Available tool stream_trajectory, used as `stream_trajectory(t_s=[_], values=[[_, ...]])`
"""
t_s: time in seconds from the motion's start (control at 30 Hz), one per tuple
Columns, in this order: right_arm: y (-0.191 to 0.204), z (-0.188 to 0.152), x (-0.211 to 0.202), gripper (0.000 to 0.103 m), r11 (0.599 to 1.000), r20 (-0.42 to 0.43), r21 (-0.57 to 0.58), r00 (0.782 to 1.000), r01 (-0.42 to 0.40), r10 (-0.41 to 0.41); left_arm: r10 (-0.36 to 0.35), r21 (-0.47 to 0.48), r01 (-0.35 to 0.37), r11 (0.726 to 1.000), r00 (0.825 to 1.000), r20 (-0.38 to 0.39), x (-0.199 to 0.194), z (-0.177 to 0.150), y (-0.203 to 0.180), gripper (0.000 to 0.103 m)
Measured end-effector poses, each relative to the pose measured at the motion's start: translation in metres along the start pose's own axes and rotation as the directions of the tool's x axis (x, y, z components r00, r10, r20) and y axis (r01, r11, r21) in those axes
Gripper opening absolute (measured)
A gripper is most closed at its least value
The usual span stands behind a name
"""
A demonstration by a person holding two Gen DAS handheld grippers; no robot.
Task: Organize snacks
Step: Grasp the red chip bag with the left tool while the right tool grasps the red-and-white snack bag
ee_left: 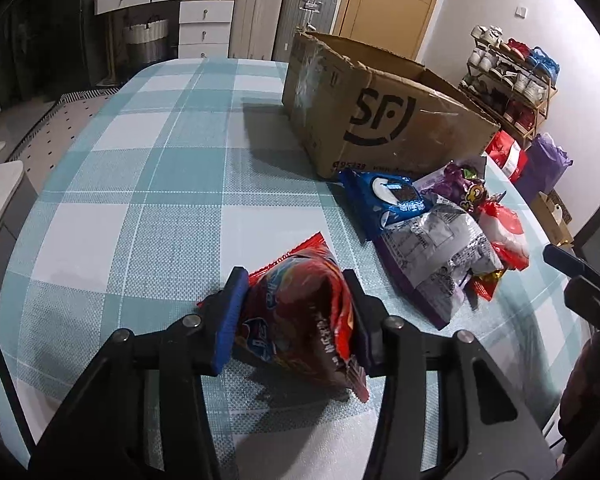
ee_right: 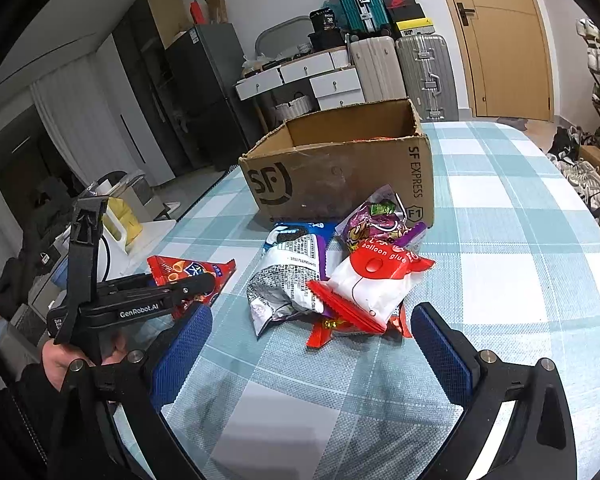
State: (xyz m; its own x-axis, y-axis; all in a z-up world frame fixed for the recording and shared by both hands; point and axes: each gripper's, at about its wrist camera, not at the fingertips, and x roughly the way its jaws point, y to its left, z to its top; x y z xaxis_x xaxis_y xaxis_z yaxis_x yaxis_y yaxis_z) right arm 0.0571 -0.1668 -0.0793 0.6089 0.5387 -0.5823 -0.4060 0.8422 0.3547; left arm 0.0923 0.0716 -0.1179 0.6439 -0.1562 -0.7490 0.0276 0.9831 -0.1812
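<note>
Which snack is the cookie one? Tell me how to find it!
Find the big brown cardboard box on the checked table. Right in front of it lies a pile of snack bags. The cookie pack is the only blue one, showing a black-and-white cookie, tucked partly under a grey-and-white bag.

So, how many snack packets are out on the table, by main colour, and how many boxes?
Red packet, in the left gripper: 1
Blue packet: 1
Silver-grey packet: 1
Purple packet: 1
White-and-red packet: 1
Cardboard box: 1
Total: 6; small red wrappers under the pile not counted.
</note>
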Motion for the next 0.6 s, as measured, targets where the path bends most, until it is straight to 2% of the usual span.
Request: stream_trajectory(t_s=[0.6], values=[[-0.014, 0.004, 0.011, 0.101, 0.999, -0.033, 0.046, 0.999, 0.006, -0.005, -0.032, -0.013, 0.032, 0.999, 0.999, 0.005, -0.015, -0.007, 0.002, 0.039]])
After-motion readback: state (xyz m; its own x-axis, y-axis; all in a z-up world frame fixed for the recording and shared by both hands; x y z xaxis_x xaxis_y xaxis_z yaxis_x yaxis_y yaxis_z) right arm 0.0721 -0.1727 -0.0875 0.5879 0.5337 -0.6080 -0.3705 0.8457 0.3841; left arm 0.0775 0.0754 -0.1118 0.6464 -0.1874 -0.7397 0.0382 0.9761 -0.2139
